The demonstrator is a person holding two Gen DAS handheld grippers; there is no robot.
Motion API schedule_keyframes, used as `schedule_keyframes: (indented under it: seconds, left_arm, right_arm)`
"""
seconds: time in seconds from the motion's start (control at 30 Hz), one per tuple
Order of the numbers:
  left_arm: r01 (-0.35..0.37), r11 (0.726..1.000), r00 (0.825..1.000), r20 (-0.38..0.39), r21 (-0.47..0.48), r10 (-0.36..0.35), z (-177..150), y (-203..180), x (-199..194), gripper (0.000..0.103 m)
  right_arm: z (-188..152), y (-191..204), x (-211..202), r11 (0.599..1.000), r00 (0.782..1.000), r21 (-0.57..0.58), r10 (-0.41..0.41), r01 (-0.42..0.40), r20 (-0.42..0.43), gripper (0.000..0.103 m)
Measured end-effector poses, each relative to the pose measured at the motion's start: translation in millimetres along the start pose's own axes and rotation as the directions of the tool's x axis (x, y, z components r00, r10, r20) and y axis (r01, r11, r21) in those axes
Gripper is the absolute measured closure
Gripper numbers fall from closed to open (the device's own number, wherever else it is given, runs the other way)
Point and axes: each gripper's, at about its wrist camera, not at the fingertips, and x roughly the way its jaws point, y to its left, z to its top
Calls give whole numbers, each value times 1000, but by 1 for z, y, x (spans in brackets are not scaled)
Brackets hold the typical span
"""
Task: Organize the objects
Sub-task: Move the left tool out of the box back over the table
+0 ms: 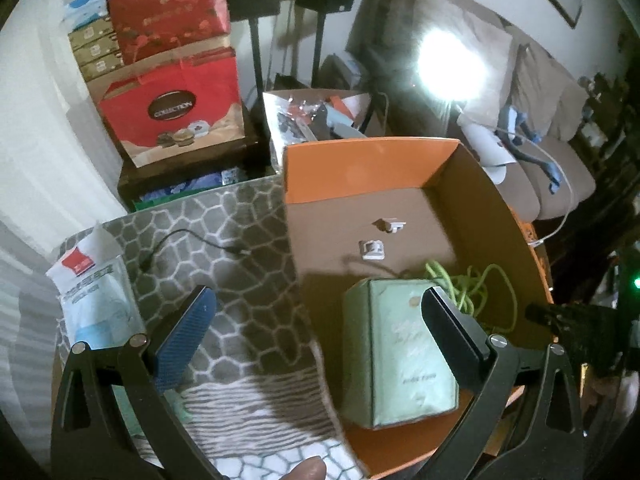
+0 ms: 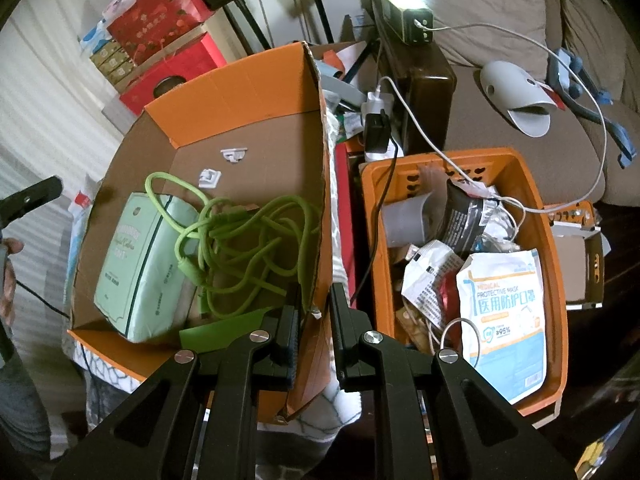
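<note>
**Box wall pinched, left tongs free over the table**

The right gripper (image 2: 314, 320) is clamped on the near right wall of the orange cardboard box (image 2: 248, 80), one finger inside and one outside, steadying it. The left gripper (image 1: 320, 320) hangs wide open with nothing between its fingers, straddling the box's left wall above the patterned tablecloth (image 1: 224, 248).

Inside the box, a pale green tissue pack (image 2: 140, 256) lies against the left wall near the front corner, a tangled green cable (image 2: 248, 240) sits beside it toward the right wall, and two small white clips (image 2: 210, 178) rest near the back. Still outside are a black cable (image 1: 188, 240) on the cloth just left of the box and a mask packet (image 1: 92, 300) at the table's left edge. The orange basket (image 2: 556, 280) to the right of the box is crammed with packets.

Risks from here, as I judge them: the thin black cable may slip from wide fingers or snag the cloth's folds, and a hard pull by the clamped hand could buckle the soft cardboard wall or drag the box off the table edge.
</note>
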Motion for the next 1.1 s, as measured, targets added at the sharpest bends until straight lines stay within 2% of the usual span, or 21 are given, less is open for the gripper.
schedule_keyframes:
  seconds: [0.17, 0.33, 0.67, 0.9, 1.1]
  left_arm:
    - [-25, 1000, 999, 21, -19, 25, -13, 27, -11, 0]
    - [-92, 995, 995, 35, -42, 94, -26, 55, -15, 0]
    - [-137, 986, 990, 27, -91, 140, -45, 101, -14, 0]
    - [-148, 977, 989, 1, -157, 150, -45, 133, 0, 0]
    - [-116, 966, 993, -35, -232, 111, -34, 163, 17, 0]
  right_arm:
    - [0, 0, 0, 1000, 1000, 1, 1, -1, 0, 90]
    - [0, 1, 0, 1000, 1000, -1, -2, 2, 0, 90]
    - [2, 4, -1, 1000, 1000, -6, -3, 3, 1, 90]
    - [2, -1, -1, 1000, 1000, 5, 20, -20, -2, 90]
    - [2, 0, -1, 1000, 1000, 3, 20, -20, -1, 90]
